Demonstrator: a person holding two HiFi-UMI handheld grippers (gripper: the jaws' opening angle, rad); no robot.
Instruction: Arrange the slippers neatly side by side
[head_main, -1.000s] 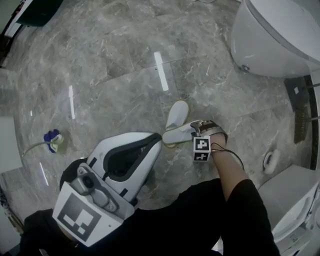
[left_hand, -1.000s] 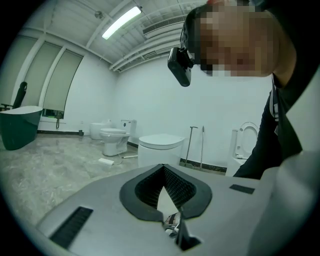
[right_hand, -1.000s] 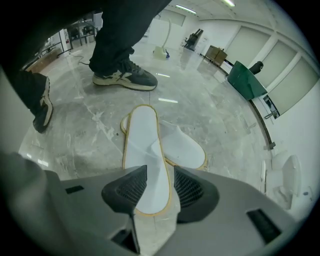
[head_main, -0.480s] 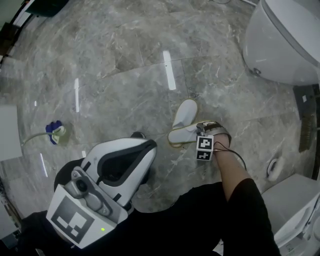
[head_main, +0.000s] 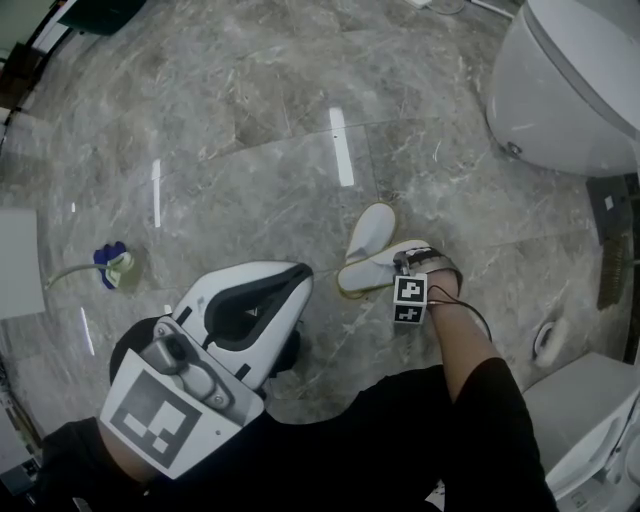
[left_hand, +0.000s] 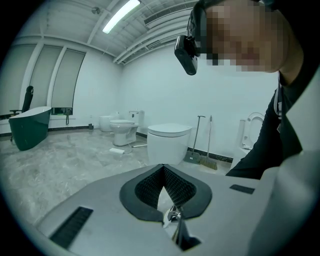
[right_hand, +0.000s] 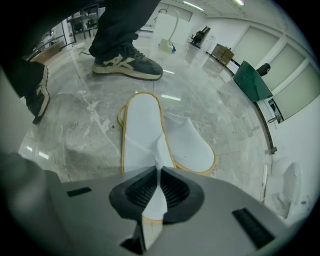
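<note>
- Slippers: two white ones with yellow edging lay on the grey marble floor (head_main: 250, 150), a short way from the white toilet (head_main: 570, 90) and on the person's side of it.
- They touched and overlapped at one end and spread apart in a V, so they were not side by side.
- Near slipper (right_hand: 142, 132) lay crosswise in the head view; the far slipper (head_main: 372, 226) pointed away towards the toilet.
- Right claw (right_hand: 159, 170) pointed steeply down over the near slipper. Its jaws had just been closing, and a fold of that slipper's white upper was pinched between the pads.
- Left claw (left_hand: 163, 167) hung farther from the toilet than the slippers, off the floor, tips together with nothing between them.
- Small blue and green thing (head_main: 110, 266) with a pale cord lay well apart from the toilet, at the far left of the head view.
- Dark sneaker (right_hand: 127, 65) stood on the floor beyond the slippers in the right gripper view.
</note>
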